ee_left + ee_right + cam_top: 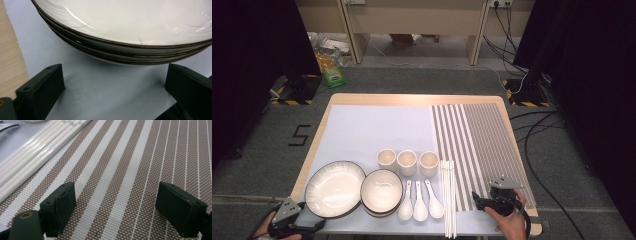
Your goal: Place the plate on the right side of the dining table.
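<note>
A stack of white plates with dark rims (334, 189) sits at the table's front left. My left gripper (316, 225) is just below the stack's near edge. In the left gripper view its jaws stand open (113, 75) on the pale mat, with the plates' rim (120, 51) right ahead and nothing between them. My right gripper (478, 201) lies low over the striped placemat (482, 145) at the front right, held by a hand. Its jaws are wide open (116, 192) above the woven stripes (140, 157), holding nothing. Several white chopsticks (37, 150) lie to its left.
A white bowl (382, 191) sits beside the plates. Behind it stand three cups (407, 162). Three white spoons (420, 202) lie in front, and the chopsticks (448, 197) run along the placemat's left edge. A pale mat (372, 130) covers the table's left part.
</note>
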A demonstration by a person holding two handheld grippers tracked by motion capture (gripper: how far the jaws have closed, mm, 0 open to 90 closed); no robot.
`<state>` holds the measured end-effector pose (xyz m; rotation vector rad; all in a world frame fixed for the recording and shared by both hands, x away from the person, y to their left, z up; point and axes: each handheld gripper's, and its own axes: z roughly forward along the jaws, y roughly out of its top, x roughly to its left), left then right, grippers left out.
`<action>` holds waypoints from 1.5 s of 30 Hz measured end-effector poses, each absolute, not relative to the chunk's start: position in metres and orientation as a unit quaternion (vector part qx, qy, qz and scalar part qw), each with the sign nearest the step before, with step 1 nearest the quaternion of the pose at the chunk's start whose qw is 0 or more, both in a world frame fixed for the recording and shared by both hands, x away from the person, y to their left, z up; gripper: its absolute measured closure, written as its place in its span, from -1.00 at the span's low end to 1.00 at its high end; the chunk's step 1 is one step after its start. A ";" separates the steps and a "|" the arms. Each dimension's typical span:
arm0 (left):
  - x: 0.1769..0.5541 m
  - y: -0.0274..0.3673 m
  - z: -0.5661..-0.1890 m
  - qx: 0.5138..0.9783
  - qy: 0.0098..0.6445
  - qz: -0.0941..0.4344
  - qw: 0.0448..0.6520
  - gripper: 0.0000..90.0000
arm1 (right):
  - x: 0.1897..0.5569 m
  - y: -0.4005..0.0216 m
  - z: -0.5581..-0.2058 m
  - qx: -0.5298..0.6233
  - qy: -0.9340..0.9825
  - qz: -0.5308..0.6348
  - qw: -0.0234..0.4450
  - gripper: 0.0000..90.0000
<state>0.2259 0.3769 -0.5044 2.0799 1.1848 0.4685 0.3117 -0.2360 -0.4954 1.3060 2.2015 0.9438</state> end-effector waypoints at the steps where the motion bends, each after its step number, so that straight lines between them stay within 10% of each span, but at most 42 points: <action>1: 0.224 0.380 -0.502 0.804 0.453 0.175 0.343 -0.83 | 0.312 -0.236 -0.495 0.470 0.789 0.339 0.203 -0.60; 3: 0.221 0.385 -0.497 0.799 0.456 0.183 0.346 -0.58 | 0.312 -0.237 -0.494 0.471 0.787 0.342 0.204 -0.57; 45: 0.226 0.377 -0.453 0.795 0.441 0.203 0.365 -0.67 | 0.395 -0.102 -0.371 0.351 0.827 0.415 0.146 -0.65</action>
